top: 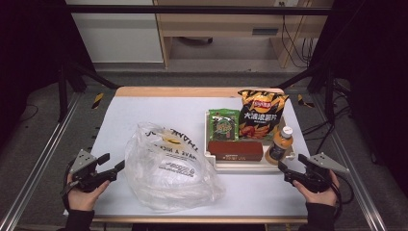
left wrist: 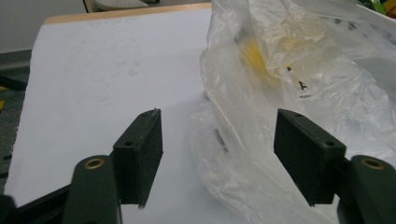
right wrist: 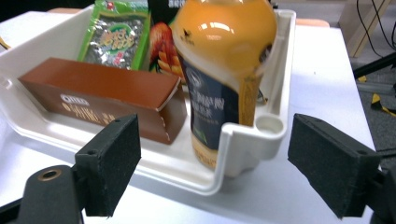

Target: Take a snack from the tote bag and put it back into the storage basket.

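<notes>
A crumpled clear plastic bag (top: pixel 166 168) with black and yellow print lies on the white table (top: pixel 144 110). My left gripper (top: pixel 111 162) is just left of it and open. In the left gripper view the bag's (left wrist: pixel 280 70) edge lies between the spread jaws (left wrist: pixel 219 154), and the pads are off it. My right gripper (top: pixel 291 162) stands open at the near right corner of a white tray (top: pixel 240 166). An orange juice bottle (right wrist: pixel 224 60) stands upright in that corner, ahead of the gripper (right wrist: pixel 222 163).
The tray (right wrist: pixel 247 135) also holds a brown box (top: pixel 235 150), a green snack pack (top: pixel 223 124) and a chips bag (top: pixel 262 113) leaning at its back. Bare table lies left of and behind the plastic bag. Dark frame posts flank the table.
</notes>
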Motion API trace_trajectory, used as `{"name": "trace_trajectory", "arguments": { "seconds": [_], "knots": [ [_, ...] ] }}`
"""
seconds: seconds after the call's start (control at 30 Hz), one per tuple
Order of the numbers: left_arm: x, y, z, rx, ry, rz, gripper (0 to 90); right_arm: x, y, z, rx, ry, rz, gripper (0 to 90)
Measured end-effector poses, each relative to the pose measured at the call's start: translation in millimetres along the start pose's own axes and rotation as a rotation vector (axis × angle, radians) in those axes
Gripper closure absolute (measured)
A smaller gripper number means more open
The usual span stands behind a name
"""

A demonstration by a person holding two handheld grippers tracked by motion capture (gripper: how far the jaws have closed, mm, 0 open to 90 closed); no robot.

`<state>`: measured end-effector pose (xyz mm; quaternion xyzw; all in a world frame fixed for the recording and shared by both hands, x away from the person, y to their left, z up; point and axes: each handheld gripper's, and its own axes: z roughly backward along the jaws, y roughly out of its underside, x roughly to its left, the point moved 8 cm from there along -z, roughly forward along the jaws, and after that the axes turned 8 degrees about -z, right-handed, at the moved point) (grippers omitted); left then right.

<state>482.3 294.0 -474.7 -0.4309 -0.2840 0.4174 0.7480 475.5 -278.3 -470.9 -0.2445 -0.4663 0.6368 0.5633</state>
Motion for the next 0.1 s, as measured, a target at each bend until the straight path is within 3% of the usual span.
{"name": "trace_trajectory", "arguments": {
  "seconds": [0.1],
  "knots": [
    [2.0,3.1,-2.4,0.009,-0.007,-0.003,35.1,-2.8,3.0,0.2,0.008,0.001,-0.011,17.8]
  ]
}}
